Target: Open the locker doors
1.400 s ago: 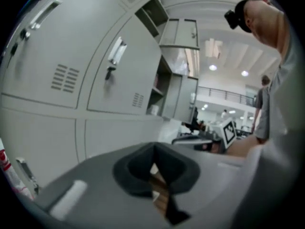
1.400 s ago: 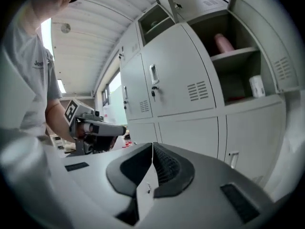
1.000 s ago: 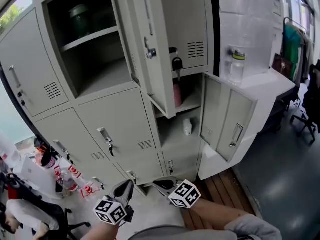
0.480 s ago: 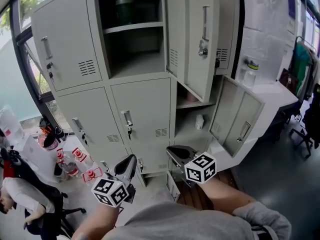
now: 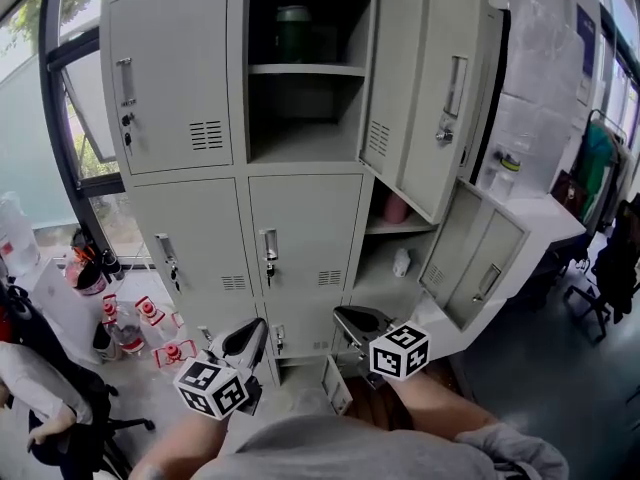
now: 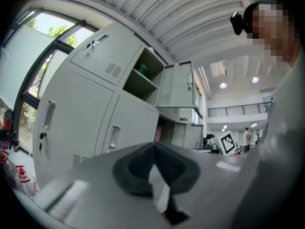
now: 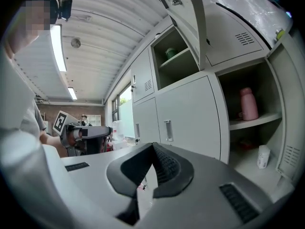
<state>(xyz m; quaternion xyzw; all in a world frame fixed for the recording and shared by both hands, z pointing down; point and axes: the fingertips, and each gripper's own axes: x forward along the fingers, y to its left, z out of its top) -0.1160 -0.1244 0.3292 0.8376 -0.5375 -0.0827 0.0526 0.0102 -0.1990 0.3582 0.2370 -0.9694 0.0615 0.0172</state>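
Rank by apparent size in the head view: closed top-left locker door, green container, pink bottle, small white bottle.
1. Top-left locker door.
2. Green container.
3. Pink bottle, small white bottle: about alike; an open door partly hides the pink one.

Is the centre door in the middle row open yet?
No, the middle-row centre door sits flush and closed, under the open top compartment.

Pale grey locker doors (image 5: 445,98); several at right wide open; left ones closed
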